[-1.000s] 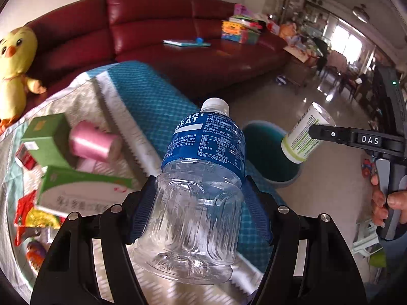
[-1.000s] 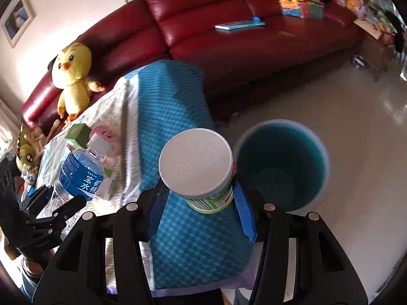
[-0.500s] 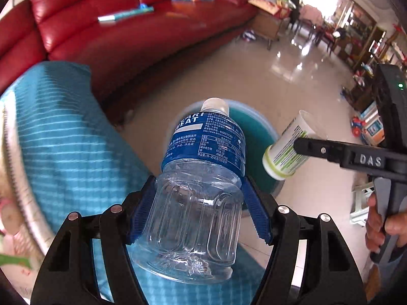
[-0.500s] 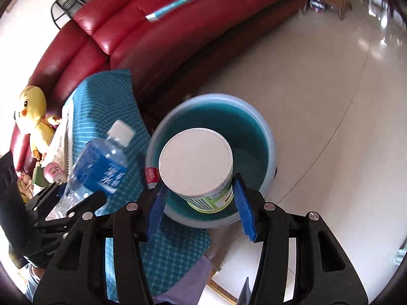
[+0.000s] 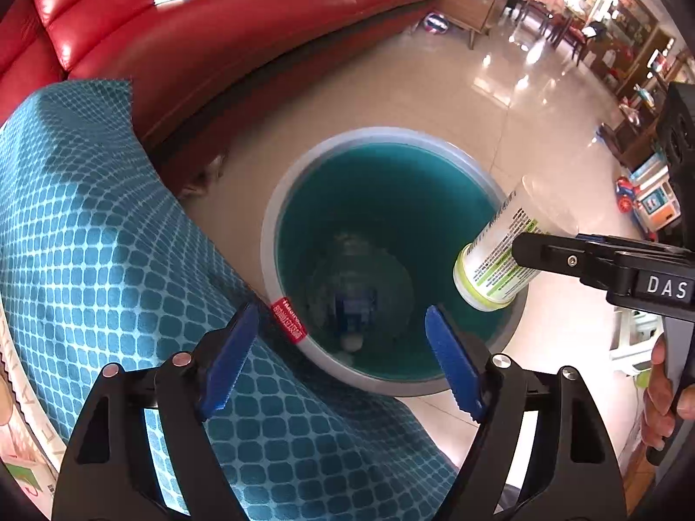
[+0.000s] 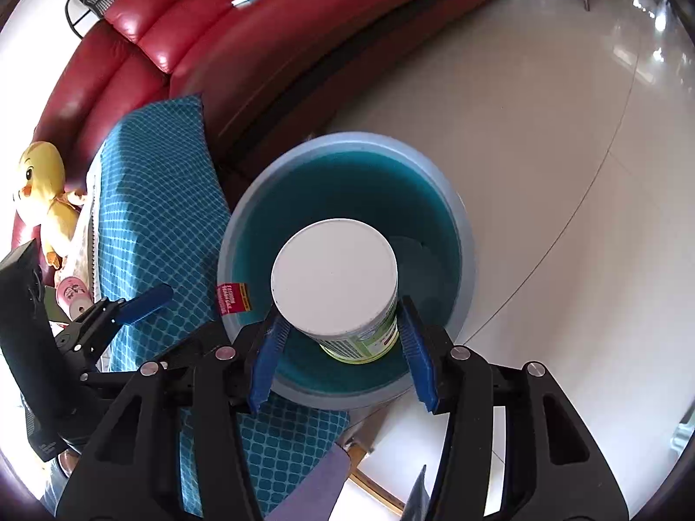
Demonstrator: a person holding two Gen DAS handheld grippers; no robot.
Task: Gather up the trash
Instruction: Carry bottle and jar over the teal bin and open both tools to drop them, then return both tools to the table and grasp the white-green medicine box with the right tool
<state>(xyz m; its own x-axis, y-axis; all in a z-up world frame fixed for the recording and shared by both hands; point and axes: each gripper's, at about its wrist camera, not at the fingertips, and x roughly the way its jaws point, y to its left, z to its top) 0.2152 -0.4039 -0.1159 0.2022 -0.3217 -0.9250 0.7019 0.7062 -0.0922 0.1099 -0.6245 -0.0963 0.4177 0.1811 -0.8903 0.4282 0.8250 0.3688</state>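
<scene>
While the left gripper (image 5: 339,347) hangs over the bin (image 5: 278,217) with its jaws opening and nothing between them, a blurred bottle (image 5: 356,295) shows deep inside the bin, below those jaws; it is too smeared to say whether it already lies on the bottom. So one piece of trash seems to be in, as I judge it. The right gripper (image 6: 339,347) holds the white-lidded cup (image 6: 334,278) with a blue pad pressed on each side, over the bin's mouth at the edge nearest that gripper, so this second piece is not yet dropped. More things wait on the tabletop (image 6: 143,199) beside the bin, under its blue checked cloth: a pink roll (image 6: 71,293) on the side away from the bin, with a yellow duck toy (image 6: 41,191) beyond it on the red sofa (image 6: 304,43); whether the roll counts as trash I cannot tell. The left wrist view alone shows the inside of the bin and the cup from its side, with its green printed label and a hand (image 5: 664,395) on the right gripper's handle. The right wrist view alone shows the cup's flat lid from above, the pink roll, the duck, and the left gripper from outside, one blue pad pointing toward the bin.
</scene>
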